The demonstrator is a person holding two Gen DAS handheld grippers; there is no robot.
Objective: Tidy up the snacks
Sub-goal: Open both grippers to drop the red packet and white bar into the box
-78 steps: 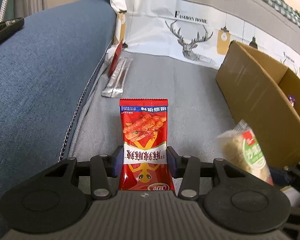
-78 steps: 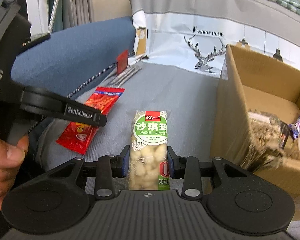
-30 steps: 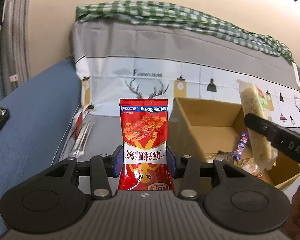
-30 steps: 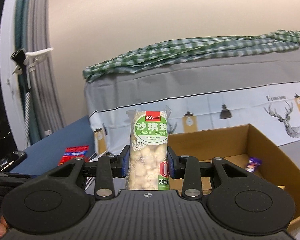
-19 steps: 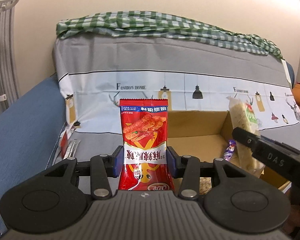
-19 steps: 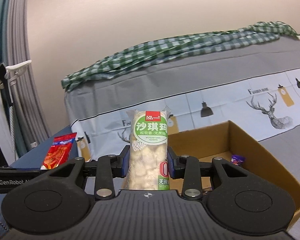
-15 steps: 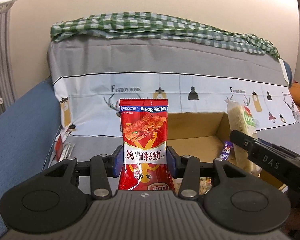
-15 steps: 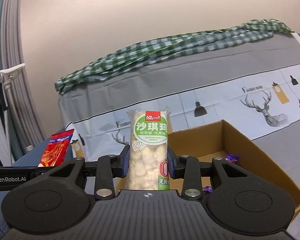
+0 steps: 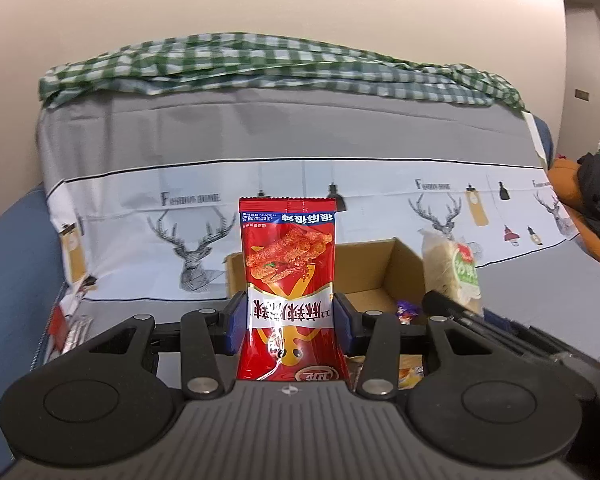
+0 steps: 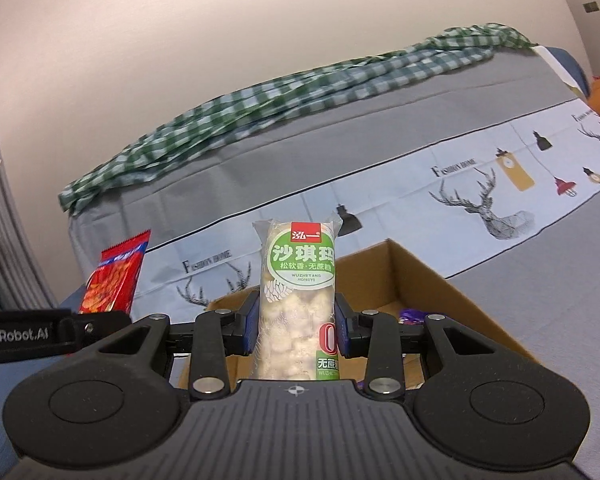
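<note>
Grey sofa [image 9: 340, 136] with a deer-print cover across its back and a green checked cloth [image 9: 260, 68] draped along the top; beige wall behind. Open brown cardboard box [image 9: 404, 268] sits on the seat, mid-scene, a purple-wrapped candy [image 9: 406, 310] and a few other wrappers visible inside.

Left gripper [image 9: 288, 320] is clenched on a red glossy spicy-strip snack packet [image 9: 288, 280], held upright by its lower half, in the air in front of the box's near-left edge. Right gripper [image 10: 296, 330] is clamped on a clear cylindrical pack of pale rice-puff cake with a green label [image 10: 298, 300], also upright, above the near side of the box. Each gripper shows in the other's view, just beside it.

Far left on the seat: a silver flat stick pack [image 9: 76, 330] and another red item, against the blue sofa arm [image 9: 4, 280]. Not yet collected, I'd say.

Step in hand, my read: carry both packs over the box opening and drop them.

- Advance until each pack's lower end is past the near wall, then tilt down.
- Release one at a time; grippers are close, avoid a clash.
- Red packet is light and floppy, so let go low inside or it may catch the rim.
- Rice-puff pack is crushable; no extra squeeze.
</note>
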